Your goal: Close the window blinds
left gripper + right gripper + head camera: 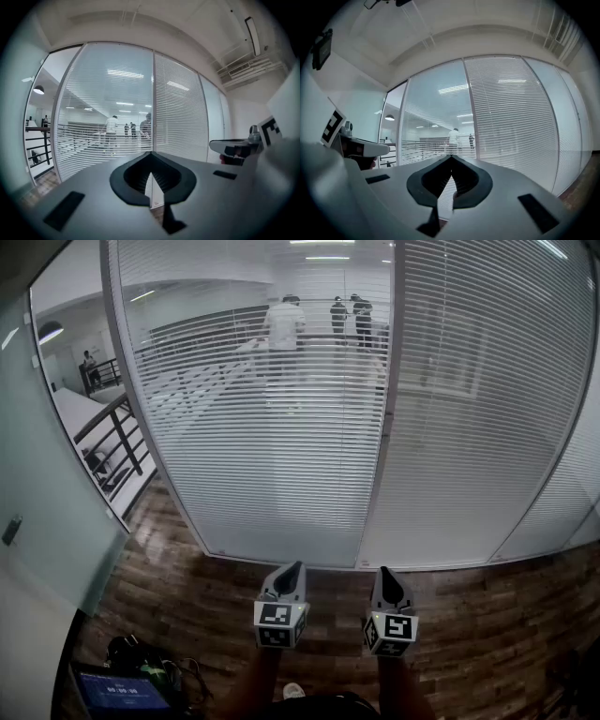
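— Where are the window blinds (272, 456)?
— They fill the upper half of the head view, spread across a curved glass wall (70, 343) divided by upright frames. The centre-left panel's slats let people (283, 326) show through. The right panel looks almost solid white.
— And the grippers?
— The left gripper (292, 568) and right gripper (384, 574) sit side by side at bottom centre, apart from the glass, over a dark wood-plank floor (187, 592). Each has its jaws pressed together on nothing.
— Anything else in the room?
— A black railing (112, 442) at upper left beyond the glass, and a lit screen (122, 692) in the bottom-left corner.
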{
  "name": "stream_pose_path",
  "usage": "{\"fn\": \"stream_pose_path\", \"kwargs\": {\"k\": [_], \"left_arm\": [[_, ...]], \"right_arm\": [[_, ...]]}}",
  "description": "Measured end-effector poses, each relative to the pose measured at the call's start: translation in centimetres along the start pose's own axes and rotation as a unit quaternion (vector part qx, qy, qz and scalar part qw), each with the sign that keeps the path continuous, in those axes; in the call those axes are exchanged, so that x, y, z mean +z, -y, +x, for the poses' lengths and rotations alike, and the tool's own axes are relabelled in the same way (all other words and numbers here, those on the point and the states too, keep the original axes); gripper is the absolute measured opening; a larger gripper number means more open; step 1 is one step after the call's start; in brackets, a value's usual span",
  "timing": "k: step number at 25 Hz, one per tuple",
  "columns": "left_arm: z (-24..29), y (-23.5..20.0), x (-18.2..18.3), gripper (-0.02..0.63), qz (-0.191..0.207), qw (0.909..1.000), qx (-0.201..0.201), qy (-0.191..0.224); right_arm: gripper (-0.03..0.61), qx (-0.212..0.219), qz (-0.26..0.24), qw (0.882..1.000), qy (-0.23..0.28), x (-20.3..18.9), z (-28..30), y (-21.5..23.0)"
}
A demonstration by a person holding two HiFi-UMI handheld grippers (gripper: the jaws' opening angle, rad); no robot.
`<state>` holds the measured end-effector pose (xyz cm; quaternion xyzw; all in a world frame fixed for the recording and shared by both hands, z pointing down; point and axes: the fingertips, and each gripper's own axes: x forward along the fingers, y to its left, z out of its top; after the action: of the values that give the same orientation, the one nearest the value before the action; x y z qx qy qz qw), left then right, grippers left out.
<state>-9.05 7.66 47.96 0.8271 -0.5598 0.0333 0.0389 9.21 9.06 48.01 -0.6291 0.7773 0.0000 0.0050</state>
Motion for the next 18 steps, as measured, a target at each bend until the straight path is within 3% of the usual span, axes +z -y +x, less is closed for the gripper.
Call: {"fn": "stream_pose_path", "kwargs": {"k": [7,18], "left_arm": [[0.1,0.6,0.6,-0.008,0.005,1.0,-0.001,-0.004],[-0.6,-1.1,-0.1,-0.006,0.001,0.9998,0.02,0.003]], "right_arm": [[0.003,0.002,-0.032,0.999,-0.002,0.0,0.3,-0.3],[0.003,0.025,-0.039,0.999,-0.003,-0.9,0.9,-2.4]]}}
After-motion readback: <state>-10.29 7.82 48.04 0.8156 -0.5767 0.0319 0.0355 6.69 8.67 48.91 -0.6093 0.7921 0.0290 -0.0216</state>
